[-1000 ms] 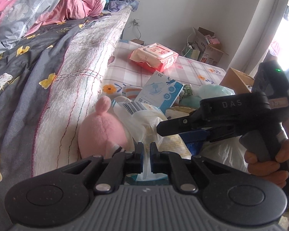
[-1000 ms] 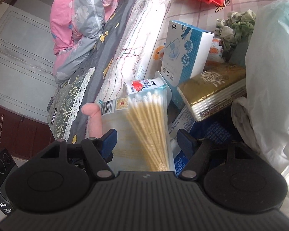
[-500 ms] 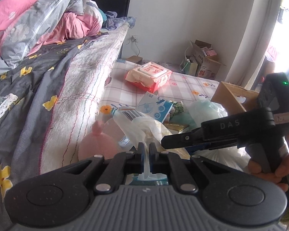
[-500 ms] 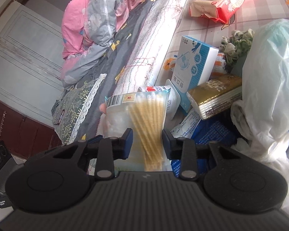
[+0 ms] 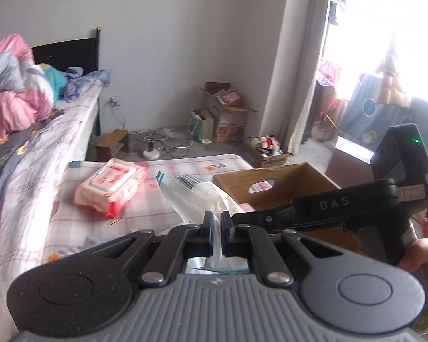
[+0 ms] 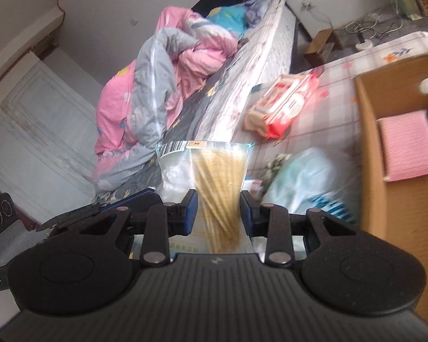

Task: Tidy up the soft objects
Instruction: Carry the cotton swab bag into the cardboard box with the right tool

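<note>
A clear bag of cotton swabs (image 6: 211, 165) hangs in the air between both grippers, above the mat. My right gripper (image 6: 218, 199) is shut on the bag's lower part, its pads pressing the bundle of sticks. My left gripper (image 5: 216, 219) is shut on a thin edge of the same bag (image 5: 197, 193). In the left wrist view the right gripper (image 5: 242, 216) reaches in from the right, held by a hand. The left gripper (image 6: 145, 196) shows at the left of the right wrist view. An open cardboard box (image 6: 368, 142) stands to the right with a pink cloth (image 6: 408, 145) inside.
A red and white wipes pack (image 5: 108, 188) lies on the checked mat (image 5: 162, 211). A pale plastic bag (image 6: 302, 176) sits below, beside the box. The bed with a pink and grey quilt (image 6: 168, 79) runs along the left. More cardboard boxes (image 5: 228, 114) and cables are by the far wall.
The right jaws closed on the bag of swabs. Both grippers then rose with it, off the pile of packs, and swung toward the cardboard box, which came into view.
</note>
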Demonstrator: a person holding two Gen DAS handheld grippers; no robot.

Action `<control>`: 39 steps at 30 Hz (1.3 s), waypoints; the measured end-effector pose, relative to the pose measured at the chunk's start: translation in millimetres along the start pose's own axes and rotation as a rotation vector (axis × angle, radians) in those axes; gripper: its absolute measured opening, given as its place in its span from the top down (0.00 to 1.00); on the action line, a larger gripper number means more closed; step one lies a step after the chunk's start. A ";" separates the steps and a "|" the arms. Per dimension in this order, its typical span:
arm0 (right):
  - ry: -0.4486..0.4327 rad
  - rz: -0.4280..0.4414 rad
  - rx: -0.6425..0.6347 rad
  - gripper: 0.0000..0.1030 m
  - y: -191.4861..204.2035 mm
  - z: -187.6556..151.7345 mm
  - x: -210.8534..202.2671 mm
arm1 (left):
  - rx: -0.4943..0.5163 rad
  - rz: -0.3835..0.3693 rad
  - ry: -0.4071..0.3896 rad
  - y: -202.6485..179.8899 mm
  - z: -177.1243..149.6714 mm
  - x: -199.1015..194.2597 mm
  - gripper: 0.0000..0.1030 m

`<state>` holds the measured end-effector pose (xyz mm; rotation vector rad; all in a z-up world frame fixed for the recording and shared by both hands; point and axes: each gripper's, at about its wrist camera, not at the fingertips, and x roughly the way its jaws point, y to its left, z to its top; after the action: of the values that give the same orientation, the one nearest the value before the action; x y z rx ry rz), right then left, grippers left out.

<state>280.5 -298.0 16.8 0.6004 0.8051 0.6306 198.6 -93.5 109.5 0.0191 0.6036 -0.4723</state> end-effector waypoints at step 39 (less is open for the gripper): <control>0.085 -0.420 0.112 0.74 -252.7 96.1 12.1 | -0.010 -0.032 0.311 -59.6 52.3 252.0 0.45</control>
<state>433.9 -480.5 -111.2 0.4873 1.0164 0.2287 382.7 -261.1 21.1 0.0744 0.9126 -0.5013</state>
